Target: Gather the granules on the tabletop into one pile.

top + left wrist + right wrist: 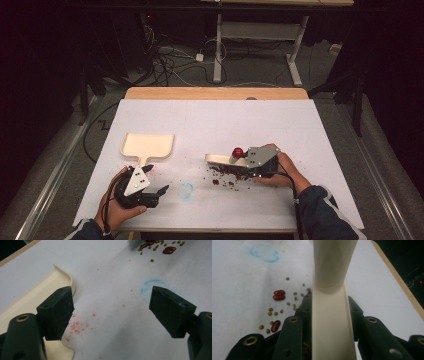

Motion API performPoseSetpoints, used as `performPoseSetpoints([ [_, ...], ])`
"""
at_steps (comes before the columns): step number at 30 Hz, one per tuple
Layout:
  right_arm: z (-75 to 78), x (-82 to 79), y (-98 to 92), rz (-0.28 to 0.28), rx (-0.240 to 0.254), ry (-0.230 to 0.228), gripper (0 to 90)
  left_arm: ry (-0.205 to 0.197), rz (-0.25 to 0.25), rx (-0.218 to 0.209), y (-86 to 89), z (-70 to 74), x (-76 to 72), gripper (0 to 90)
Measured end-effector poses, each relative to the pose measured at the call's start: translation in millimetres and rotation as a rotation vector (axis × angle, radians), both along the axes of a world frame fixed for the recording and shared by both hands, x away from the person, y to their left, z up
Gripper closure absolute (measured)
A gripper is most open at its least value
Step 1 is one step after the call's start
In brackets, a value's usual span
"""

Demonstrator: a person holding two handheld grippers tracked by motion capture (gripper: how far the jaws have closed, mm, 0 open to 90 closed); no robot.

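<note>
Right hand-held gripper (240, 167) is clenched on the cream handle of a small brush (329, 290), which runs up between its jaws in the right gripper view; in the high view the brush reaches out from it toward our left hand, with a red knob (238, 152) just beyond the grey plate. Directly under and beside this hand-held gripper lies the spill we are working on: a loose scatter of red beans and small green beans (227, 176) on the white surface (215, 125), most of it close against the jaws, a few strays (279, 295) trailing off toward the faint blue ring (186, 190) drawn on the sheet. We judge the gathering as partly done: the beans sit in one rough cluster rather than being spread wide, yet none of them has reached the cream dustpan (148, 145). That pan lies flat just ahead of our left hand-held gripper (152, 192), well apart from the heap, and its tray looks bare. Our left hand-held gripper stands released, jaws wide with nothing between them, the pan's handle just beside one jaw (40, 302) and a patch of pinkish specks (80, 326) on the sheet between the jaws. What is left, as we read it, is nearly everything that counts: taking up the pan, bringing it to the heap, sweeping the beans in, and chasing the strays.
</note>
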State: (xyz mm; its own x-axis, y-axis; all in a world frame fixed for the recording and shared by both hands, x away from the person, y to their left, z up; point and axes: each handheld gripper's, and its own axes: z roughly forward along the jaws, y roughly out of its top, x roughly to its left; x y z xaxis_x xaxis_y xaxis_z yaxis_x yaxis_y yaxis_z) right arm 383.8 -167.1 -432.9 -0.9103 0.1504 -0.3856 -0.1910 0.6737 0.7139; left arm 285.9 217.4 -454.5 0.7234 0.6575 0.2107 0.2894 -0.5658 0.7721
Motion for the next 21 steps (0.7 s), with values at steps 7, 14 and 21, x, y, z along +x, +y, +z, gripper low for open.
performPoseSetpoints([
  [7,23.9,-2.7,-11.7,-0.131,0.111,0.018,67.9,-0.007,0.002,-0.002,0.6,1.4,-0.4,19.4],
  [14,46.2,-35.3,6.7,-0.203,0.219,0.235,67.9,-0.017,0.008,-0.004,3.1,4.2,-3.4,19.4],
  [21,21.6,-62.9,51.6,-0.265,0.206,0.446,67.9,-0.027,0.01,-0.006,4.5,6.2,-4.9,19.4],
])
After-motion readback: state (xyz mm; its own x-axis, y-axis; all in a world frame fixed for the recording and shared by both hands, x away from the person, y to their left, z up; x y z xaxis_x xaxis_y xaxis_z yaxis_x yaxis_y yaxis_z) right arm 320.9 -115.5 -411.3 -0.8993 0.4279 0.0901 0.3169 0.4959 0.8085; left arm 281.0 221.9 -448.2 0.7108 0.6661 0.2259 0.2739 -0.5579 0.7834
